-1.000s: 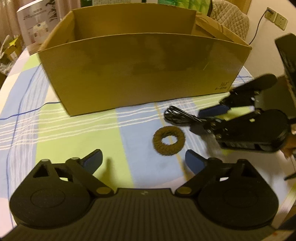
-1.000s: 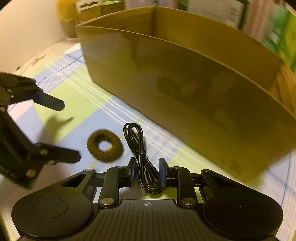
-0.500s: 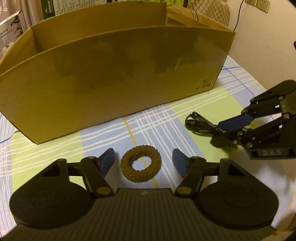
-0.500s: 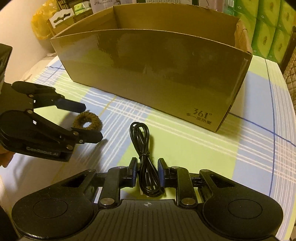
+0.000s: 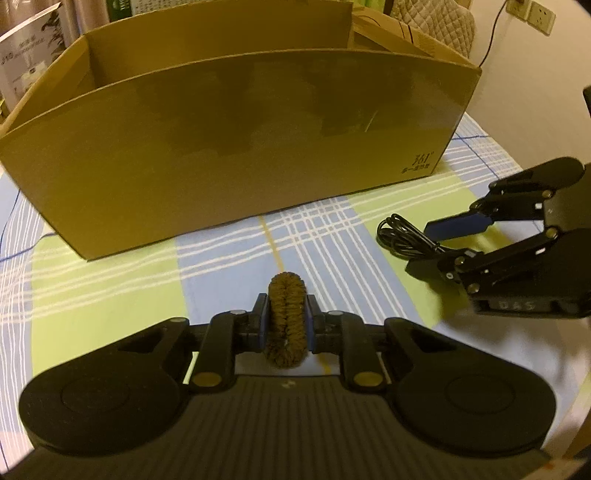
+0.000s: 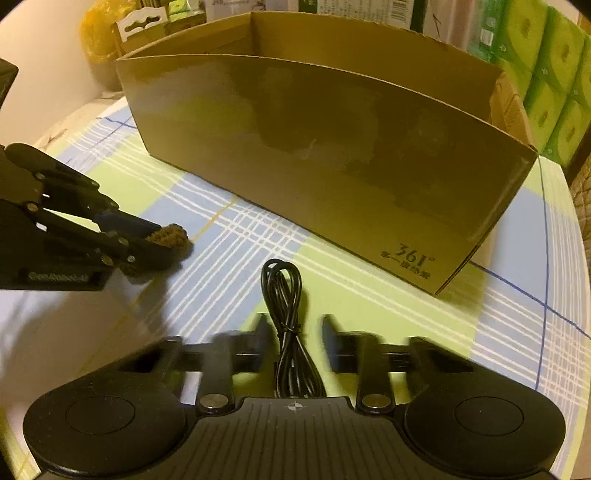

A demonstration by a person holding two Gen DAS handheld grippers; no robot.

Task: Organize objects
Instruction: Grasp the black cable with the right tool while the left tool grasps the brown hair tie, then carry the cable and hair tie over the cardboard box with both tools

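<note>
My left gripper [image 5: 286, 323] is shut on a brown knitted ring [image 5: 286, 325], squeezed upright between the blue pads just above the tablecloth; the same ring shows in the right wrist view [image 6: 170, 236]. A bundled black cable [image 6: 286, 317] lies on the cloth between the fingers of my right gripper [image 6: 295, 332], whose jaws stand apart and do not touch it; the fingers are blurred. The cable also shows in the left wrist view [image 5: 402, 240]. A large open cardboard box [image 5: 236, 155] stands behind both.
The table has a blue, green and white checked cloth [image 5: 110, 288]. The box [image 6: 332, 155] spans most of the far side. Green packages [image 6: 554, 74] and a padded chair [image 5: 432, 22] stand beyond the table.
My left gripper closed on the brown ring, which now stands on edge. My right gripper's jaws opened away from the cable.
</note>
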